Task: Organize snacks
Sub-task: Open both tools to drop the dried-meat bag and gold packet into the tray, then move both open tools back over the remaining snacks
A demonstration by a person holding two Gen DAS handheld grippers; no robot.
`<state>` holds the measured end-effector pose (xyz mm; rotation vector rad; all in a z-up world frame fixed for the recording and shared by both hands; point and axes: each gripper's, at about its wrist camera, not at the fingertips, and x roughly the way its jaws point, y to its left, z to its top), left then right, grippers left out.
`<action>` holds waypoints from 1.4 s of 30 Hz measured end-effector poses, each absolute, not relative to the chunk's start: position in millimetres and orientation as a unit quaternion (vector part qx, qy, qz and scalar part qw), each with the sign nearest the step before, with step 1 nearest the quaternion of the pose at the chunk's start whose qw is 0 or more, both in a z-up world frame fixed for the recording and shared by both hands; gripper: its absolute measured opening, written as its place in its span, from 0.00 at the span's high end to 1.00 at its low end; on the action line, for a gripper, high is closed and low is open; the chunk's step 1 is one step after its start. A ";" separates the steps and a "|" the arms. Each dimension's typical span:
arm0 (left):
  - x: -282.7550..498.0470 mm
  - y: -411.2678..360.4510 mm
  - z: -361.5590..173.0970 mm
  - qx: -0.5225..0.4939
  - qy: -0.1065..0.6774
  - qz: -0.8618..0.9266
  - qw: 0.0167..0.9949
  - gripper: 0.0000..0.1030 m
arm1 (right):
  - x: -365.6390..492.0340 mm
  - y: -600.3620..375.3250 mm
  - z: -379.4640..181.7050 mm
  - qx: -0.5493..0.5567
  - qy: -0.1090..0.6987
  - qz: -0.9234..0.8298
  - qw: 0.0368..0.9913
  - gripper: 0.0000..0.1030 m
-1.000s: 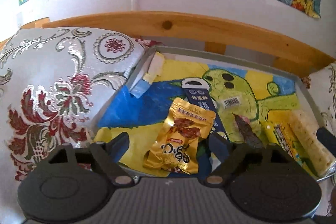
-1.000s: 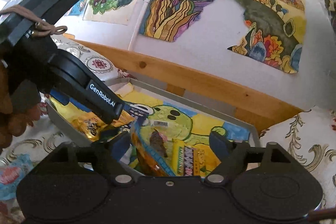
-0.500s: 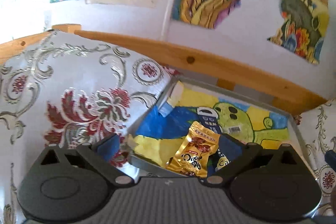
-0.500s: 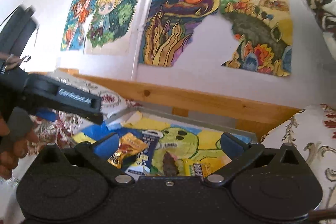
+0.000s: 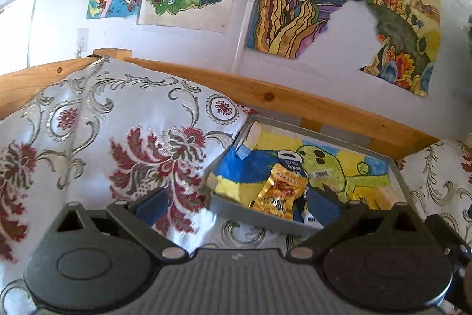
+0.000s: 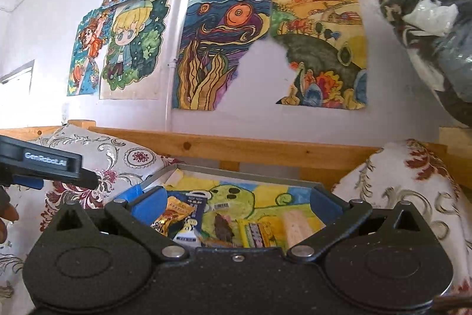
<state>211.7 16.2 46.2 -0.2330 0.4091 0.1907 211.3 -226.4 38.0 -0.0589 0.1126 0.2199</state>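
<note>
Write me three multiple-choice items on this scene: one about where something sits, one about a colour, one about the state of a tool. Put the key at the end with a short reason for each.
1. Where does the gold snack packet lie?
A. On the floral cushion
B. Inside the grey tray
C. Between the fingers of the left tool

2. What colour is the long snack pack lying near the middle of the tray, seen from the right wrist?
A. Yellow
B. Pink
C. White

3. What state is the right tool in?
A. Shut on a packet
B. Shut and empty
C. Open and empty

Key:
1 B, the packet rests on the drawing that lines the grey tray, near its left front corner.
2 A, its wrapper is yellow with dark print.
3 C, its blue pads stand wide apart with nothing between them; the snacks lie beyond, in the tray.
</note>
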 end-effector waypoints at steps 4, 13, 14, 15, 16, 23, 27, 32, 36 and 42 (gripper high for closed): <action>186.9 16.9 43.0 -0.111 0.195 0.092 0.970 0.01 | 189.3 -227.6 34.2 -0.031 0.063 0.101 0.992 0.01; 135.9 16.9 29.1 -0.107 0.201 0.078 0.971 0.01 | 140.4 -228.1 22.0 -0.033 0.093 0.093 0.991 0.01; 131.5 17.4 27.4 -0.105 0.203 0.076 0.971 0.01 | 136.1 -227.8 20.5 -0.035 0.097 0.092 0.990 0.01; 127.2 18.0 25.2 -0.102 0.206 0.075 0.970 0.01 | 131.7 -227.3 19.0 -0.037 0.102 0.092 0.990 0.01; 123.6 18.6 22.8 -0.100 0.210 0.074 0.970 0.01 | 127.5 -226.9 17.6 -0.037 0.107 0.091 0.989 0.01; 99.9 23.1 3.3 -0.075 0.245 0.066 0.964 0.01 | 102.0 -220.4 8.2 -0.045 0.141 0.099 0.984 0.01; 88.3 26.7 -7.5 -0.063 0.262 0.065 0.961 0.01 | 90.2 -215.3 3.0 -0.050 0.165 0.104 0.979 0.01; 76.6 31.1 -17.3 -0.058 0.282 0.060 0.956 0.01 | 79.9 -208.9 -3.3 -0.054 0.201 0.114 0.972 0.01; 72.4 33.9 -22.6 -0.053 0.297 0.058 0.952 0.01 | 75.7 -202.6 -9.4 -0.064 0.226 0.119 0.965 0.01; 68.4 34.6 -29.1 -0.038 0.315 0.056 0.947 0.01 | 77.1 -195.7 -17.1 -0.078 0.255 0.125 0.956 0.01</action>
